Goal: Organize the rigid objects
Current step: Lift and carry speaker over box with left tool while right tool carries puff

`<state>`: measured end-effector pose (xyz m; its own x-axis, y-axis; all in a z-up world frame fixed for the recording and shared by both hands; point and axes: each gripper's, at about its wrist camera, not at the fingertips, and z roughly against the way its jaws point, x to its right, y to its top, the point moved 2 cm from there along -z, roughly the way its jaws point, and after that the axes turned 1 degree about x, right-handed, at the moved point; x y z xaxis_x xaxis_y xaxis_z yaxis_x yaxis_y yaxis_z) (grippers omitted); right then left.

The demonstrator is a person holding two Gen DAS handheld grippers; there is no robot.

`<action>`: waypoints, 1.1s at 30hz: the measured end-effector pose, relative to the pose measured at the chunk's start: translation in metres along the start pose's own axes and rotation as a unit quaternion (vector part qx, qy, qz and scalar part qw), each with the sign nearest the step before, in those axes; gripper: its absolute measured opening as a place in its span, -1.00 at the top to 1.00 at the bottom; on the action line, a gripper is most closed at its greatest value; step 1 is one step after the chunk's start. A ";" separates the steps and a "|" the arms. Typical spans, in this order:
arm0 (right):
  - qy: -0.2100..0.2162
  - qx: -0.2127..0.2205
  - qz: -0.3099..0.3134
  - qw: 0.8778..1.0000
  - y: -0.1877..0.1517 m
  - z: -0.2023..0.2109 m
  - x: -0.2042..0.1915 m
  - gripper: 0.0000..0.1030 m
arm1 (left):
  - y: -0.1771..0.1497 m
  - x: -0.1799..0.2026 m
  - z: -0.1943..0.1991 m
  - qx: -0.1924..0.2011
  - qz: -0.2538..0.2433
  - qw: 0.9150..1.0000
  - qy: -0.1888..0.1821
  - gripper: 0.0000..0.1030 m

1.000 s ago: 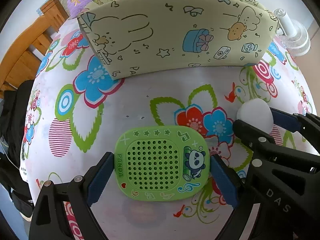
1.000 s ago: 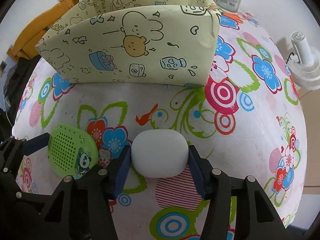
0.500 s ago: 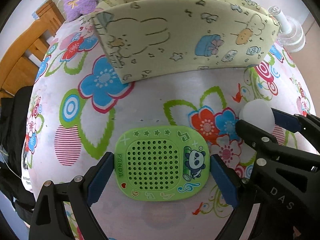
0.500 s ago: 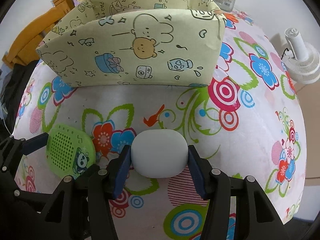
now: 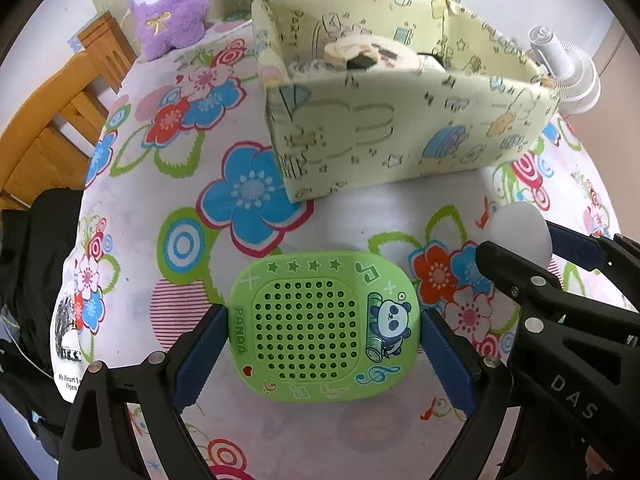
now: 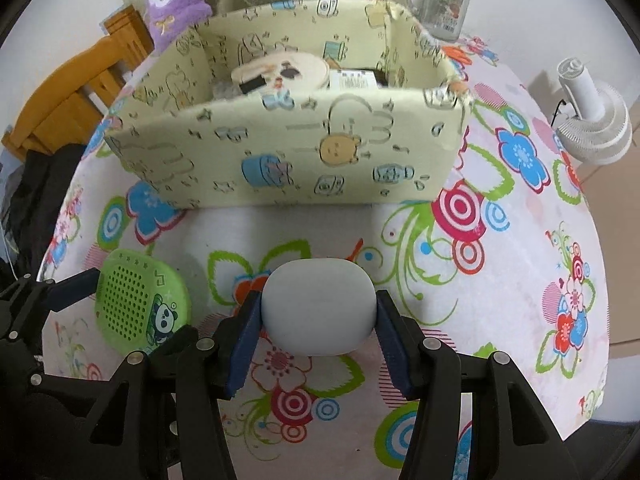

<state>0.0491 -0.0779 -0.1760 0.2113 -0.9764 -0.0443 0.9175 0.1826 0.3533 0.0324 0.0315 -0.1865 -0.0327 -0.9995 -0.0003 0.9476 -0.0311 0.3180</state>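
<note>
My left gripper (image 5: 323, 336) is shut on a green panda speaker (image 5: 324, 324) and holds it above the flowered tablecloth. My right gripper (image 6: 318, 312) is shut on a white rounded case (image 6: 319, 306), also lifted. Each shows in the other view: the speaker (image 6: 138, 300) at left, the white case (image 5: 520, 232) at right. Beyond both stands a pale yellow cartoon-print box (image 5: 404, 136), open at the top (image 6: 280, 152). A round beige item (image 6: 280, 70) and other things lie inside it.
A purple plush toy (image 5: 168, 4) sits at the table's far left. A glass mug jar (image 6: 442, 8) stands behind the box. A white fan (image 6: 592, 120) stands off the table's right edge. A wooden chair (image 5: 48, 120) and dark clothing (image 5: 28, 260) are at left.
Both grippers have risen with their objects and now look down over the box's rim, so its inside shows. Their grips are unchanged.
</note>
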 end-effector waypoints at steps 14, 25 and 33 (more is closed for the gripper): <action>0.036 0.013 0.014 0.999 0.021 0.025 0.015 -0.12 | 0.012 0.008 0.028 0.023 0.021 0.999 0.013 -0.84; 0.047 0.036 0.026 0.998 0.036 0.057 0.026 -0.12 | 0.025 0.010 0.053 0.049 0.039 0.998 0.021 -0.84; 0.046 0.053 0.036 0.997 0.044 0.079 0.032 -0.12 | 0.032 0.014 0.076 0.067 0.043 0.996 0.028 -0.84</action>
<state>0.0698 -0.1102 -0.0879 0.3108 -0.9452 -0.0994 0.8587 0.2344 0.4557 0.0380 0.0171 -0.1041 0.0674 -0.9975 -0.0197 0.8949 0.0517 0.4433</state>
